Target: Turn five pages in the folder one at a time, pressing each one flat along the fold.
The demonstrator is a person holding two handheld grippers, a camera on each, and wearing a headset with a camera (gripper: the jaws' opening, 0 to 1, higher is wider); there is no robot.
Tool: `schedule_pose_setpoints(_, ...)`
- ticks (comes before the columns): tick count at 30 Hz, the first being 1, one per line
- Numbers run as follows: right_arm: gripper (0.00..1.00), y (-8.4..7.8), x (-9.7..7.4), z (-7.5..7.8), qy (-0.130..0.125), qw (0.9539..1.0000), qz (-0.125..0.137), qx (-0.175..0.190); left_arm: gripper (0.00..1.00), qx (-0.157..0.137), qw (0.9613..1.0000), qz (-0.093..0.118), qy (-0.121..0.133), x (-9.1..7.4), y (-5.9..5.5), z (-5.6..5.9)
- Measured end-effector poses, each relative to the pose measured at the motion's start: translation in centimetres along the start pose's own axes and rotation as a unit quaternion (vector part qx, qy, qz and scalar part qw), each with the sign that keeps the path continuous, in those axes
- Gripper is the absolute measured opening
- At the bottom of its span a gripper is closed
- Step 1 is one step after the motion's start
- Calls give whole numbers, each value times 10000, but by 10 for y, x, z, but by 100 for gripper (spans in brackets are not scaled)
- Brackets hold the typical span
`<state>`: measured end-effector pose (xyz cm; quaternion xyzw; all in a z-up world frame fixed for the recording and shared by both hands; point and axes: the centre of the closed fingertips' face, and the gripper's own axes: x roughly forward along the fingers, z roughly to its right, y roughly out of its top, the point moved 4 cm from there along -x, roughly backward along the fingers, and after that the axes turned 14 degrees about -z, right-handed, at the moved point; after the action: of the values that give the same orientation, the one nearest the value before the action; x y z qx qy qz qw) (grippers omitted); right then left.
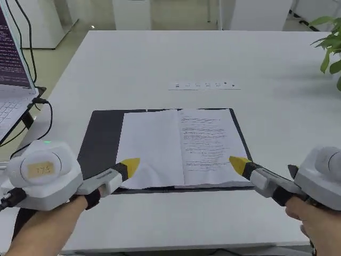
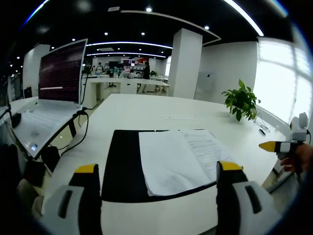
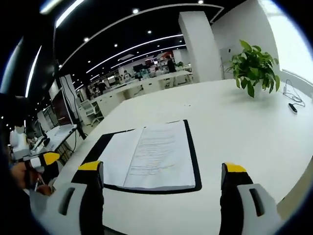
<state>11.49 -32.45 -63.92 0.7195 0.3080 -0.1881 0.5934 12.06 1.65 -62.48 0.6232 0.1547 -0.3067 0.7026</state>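
Folder (image 1: 101, 146): lies open by the front edge of the worktop (image 1: 160, 53), blank page (image 1: 149, 146) to the left, printed page (image 1: 208, 144) to the right.
Left gripper (image 1: 129, 165), right gripper (image 1: 239, 164): jaws spread, empty, at the pages' near corners.
Progress: turns done cannot be counted; printed page judged not yet lifted.

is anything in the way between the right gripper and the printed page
Nothing visible does. The right gripper, open, is just short of the folder; only bare table lies between it and the printed page.
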Motion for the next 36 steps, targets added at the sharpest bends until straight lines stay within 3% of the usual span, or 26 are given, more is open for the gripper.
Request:
schedule_pose_setpoints(5, 100, 1, 1, 1, 21, 9998, -21, -193, 99, 141, 9996, -186, 131, -1, -11, -5)
schedule_pose_setpoints(11, 97, 2, -2, 10, 40, 9998, 23, -174, 99, 211, 9993, -213, 229, -1, -9, -7)
schedule_pose_setpoints(17, 94, 1, -5, 18, 82, 10000, 32, -36, 99, 622, 9974, -337, 102, 15, 0, 12)
schedule_pose_setpoints(22, 91, 10, -14, 29, 21, 9997, 260, 3, 99, 1019, 9935, -461, -194, 38, 6, 48)
schedule_pose_setpoints(27, 89, 10, -21, 41, -108, 9993, 346, 49, 92, 1527, 9842, -690, -567, 68, 6, 94)
schedule_pose_setpoints(29, 88, 9, -23, 46, -150, 9993, 347, 54, 93, 1603, 9824, -681, -672, 82, 7, 105)
schedule_pose_setpoints(33, 89, 9, -23, 54, -135, 9988, 392, 269, 90, 1795, 9756, -849, -941, 103, 3, 140)
schedule_pose_setpoints(36, 88, 9, -23, 56, -151, 9989, 379, 219, 87, 1838, 9723, -951, -1087, 118, -2, 158)
